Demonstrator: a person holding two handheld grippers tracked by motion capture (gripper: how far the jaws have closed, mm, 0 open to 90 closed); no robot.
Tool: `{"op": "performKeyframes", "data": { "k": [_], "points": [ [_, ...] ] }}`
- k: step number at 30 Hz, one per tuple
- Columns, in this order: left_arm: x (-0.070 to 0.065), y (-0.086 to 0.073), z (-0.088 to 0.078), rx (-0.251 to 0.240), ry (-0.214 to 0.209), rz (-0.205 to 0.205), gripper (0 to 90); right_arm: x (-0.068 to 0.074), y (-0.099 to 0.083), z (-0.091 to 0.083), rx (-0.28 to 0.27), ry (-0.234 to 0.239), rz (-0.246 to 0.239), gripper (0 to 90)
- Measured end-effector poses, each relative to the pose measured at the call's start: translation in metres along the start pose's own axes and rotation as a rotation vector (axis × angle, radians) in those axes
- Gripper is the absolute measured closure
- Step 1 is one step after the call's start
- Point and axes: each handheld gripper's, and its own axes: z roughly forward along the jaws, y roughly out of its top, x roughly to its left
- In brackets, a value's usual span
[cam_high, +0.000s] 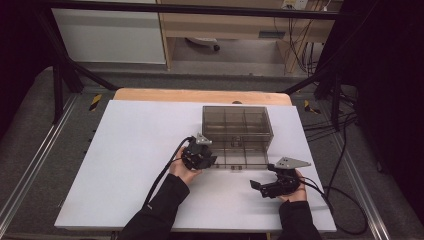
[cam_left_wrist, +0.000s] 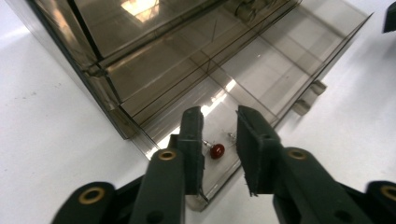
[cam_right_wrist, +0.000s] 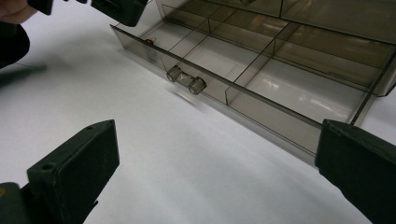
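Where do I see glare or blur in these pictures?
Left gripper view: bright lamp glare on the smoked drawer box, while the red bead looks soft. Right gripper view: the near jaws are blurred and the drawer knob is sharper. High view: dark surroundings, evenly lit table.

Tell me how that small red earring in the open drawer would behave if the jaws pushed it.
The red earring looks tiny and rounded, so it would probably roll or skid on the drawer and its smooth plastic floor. Its thin metal post seems bendable, and could likely slip from the left gripper.

No readable text, labels, brands, numbers or signs anywhere in views.
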Motion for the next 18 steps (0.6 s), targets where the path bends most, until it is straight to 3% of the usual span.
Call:
{"op": "performKeyframes", "data": {
  "k": [5,10,18],
  "points": [
    [0.000,0.001,-0.013,-0.029,-0.020,-0.002,58.3,0.000,0.000,0.000,0.001,-0.003,-0.003,0.6],
    [0.000,-0.002,-0.023,-0.030,-0.017,0.024,47.5,0.000,0.000,0.000,-0.003,-0.002,-0.003,0.6],
    [0.013,-0.014,-0.042,-0.055,-0.002,0.014,33.2,0.000,0.000,0.000,0.000,-0.003,0.003,0.6]
  ]
}}
